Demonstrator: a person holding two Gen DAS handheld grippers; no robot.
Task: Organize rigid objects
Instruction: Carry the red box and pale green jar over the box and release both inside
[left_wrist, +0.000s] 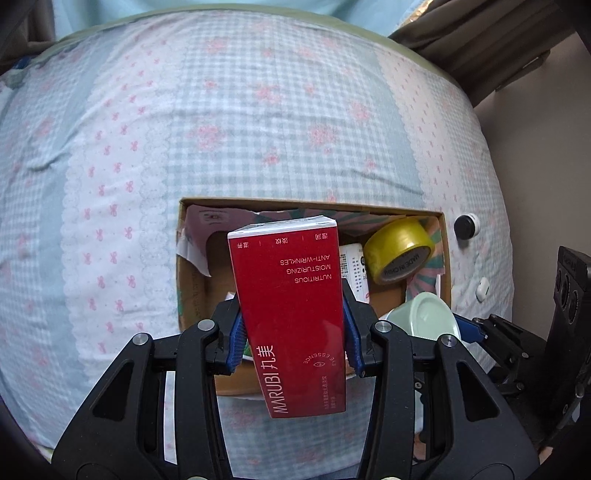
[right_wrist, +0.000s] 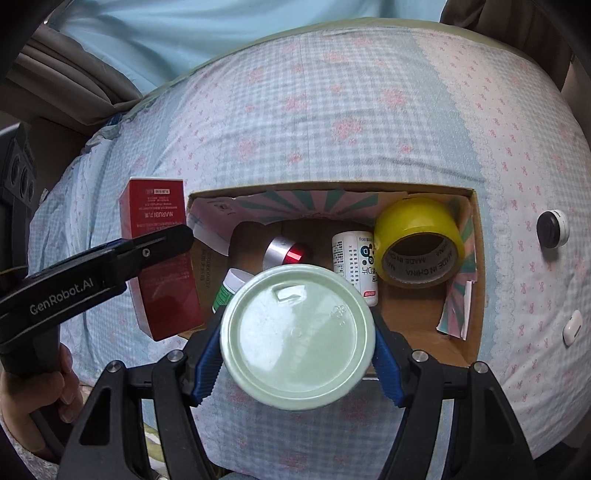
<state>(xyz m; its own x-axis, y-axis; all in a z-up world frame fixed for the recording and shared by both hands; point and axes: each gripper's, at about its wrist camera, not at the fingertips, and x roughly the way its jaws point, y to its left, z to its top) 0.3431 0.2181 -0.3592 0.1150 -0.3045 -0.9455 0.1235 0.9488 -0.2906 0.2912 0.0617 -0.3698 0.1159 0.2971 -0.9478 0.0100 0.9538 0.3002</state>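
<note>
The left hand-held gripper (left_wrist: 291, 325) pinches one red box (left_wrist: 291, 314) above the carton (right_wrist: 476, 266); the right hand-held gripper (right_wrist: 297, 349) pinches one green jar (right_wrist: 297, 343). Inside lie one tape roll (right_wrist: 419, 240) and three bottles.

Checked blue-and-white bedspread (left_wrist: 258, 129) with pink bows — spreads ahead of and beneath the tongs. Pale blue fabric (right_wrist: 221, 33) beyond its far edge; brown curtain (right_wrist: 70, 77) far left.
</note>
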